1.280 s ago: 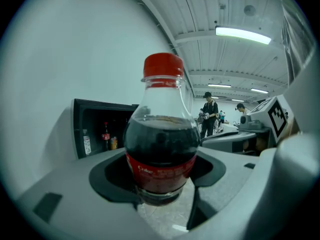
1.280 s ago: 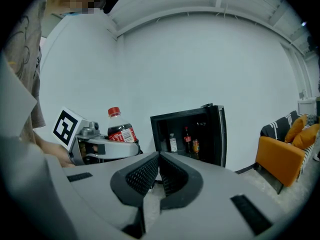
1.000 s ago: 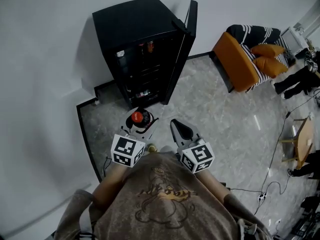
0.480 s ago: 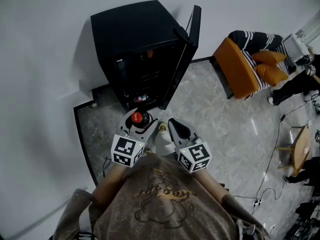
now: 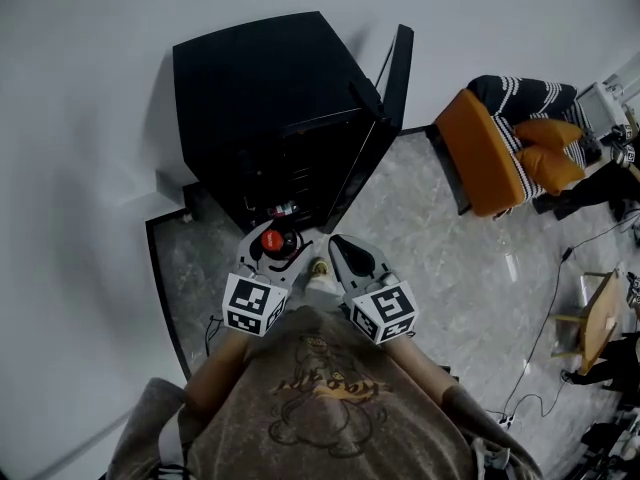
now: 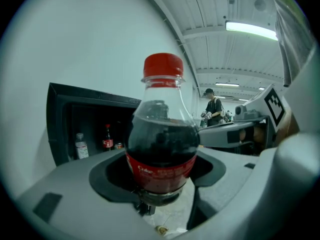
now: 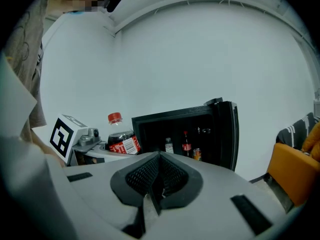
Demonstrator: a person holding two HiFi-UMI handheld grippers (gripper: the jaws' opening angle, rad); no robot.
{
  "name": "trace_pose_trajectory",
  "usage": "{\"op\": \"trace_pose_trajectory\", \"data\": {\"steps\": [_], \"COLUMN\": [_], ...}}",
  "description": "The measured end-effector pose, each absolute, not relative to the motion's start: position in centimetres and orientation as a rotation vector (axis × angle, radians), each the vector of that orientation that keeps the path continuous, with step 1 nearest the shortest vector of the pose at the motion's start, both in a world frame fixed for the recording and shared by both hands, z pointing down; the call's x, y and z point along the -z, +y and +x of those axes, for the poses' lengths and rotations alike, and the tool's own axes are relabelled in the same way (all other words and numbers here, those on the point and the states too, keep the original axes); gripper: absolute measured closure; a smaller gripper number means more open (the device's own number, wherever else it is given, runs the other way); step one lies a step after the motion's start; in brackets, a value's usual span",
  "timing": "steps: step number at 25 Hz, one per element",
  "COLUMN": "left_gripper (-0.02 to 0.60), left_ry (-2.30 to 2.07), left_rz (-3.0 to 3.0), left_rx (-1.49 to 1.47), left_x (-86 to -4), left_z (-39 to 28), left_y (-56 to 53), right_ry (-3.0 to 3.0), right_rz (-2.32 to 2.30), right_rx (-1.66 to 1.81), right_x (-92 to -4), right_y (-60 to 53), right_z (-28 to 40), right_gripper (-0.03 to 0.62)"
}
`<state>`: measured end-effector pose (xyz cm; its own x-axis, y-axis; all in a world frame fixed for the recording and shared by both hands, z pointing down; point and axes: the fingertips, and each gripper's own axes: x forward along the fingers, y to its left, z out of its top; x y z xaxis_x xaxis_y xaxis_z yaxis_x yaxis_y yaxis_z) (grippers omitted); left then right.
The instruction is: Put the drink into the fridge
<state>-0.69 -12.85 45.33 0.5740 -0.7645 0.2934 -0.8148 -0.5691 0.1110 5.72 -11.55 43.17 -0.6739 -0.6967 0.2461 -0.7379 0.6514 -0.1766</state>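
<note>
A cola bottle (image 6: pixel 162 149) with a red cap and red label stands upright between the jaws of my left gripper (image 6: pixel 160 184), which is shut on its lower body. From above, the same cola bottle (image 5: pixel 274 241) and left gripper (image 5: pixel 270 253) sit just in front of the black fridge (image 5: pixel 260 88). The fridge door (image 5: pixel 385 118) stands open to the right. Inside the fridge (image 7: pixel 185 134) several bottles and a can stand on a shelf. My right gripper (image 5: pixel 350 258) hangs beside the left one, shut, with nothing in it; its jaws (image 7: pixel 157 184) meet.
An orange armchair (image 5: pixel 500 148) with striped cushions stands to the right of the fridge. A small wooden table (image 5: pixel 590 318) and floor cables lie at the far right. A white wall runs behind and left of the fridge. A person stands far off in the left gripper view.
I have stepped closer to the fridge; it now looms larger and both grippers with the bottle sit nearer its open front.
</note>
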Motion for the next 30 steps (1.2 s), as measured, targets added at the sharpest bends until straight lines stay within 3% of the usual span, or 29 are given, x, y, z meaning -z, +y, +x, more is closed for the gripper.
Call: {"op": "trace_pose_trajectory", "data": {"steps": [30], "left_gripper": [0.272], "left_ry": [-1.538], "left_rz": [2.461], "left_rx": [-0.384], "left_x": [-52.4], "left_z": [-1.9], "left_y": [-24.8], "right_ry": [-2.740], "right_rz": [0.931], "right_rx": [-0.422], "right_x": [-45.7], "right_y": [-22.0], "right_z": [3.9], "right_gripper": [0.572]}}
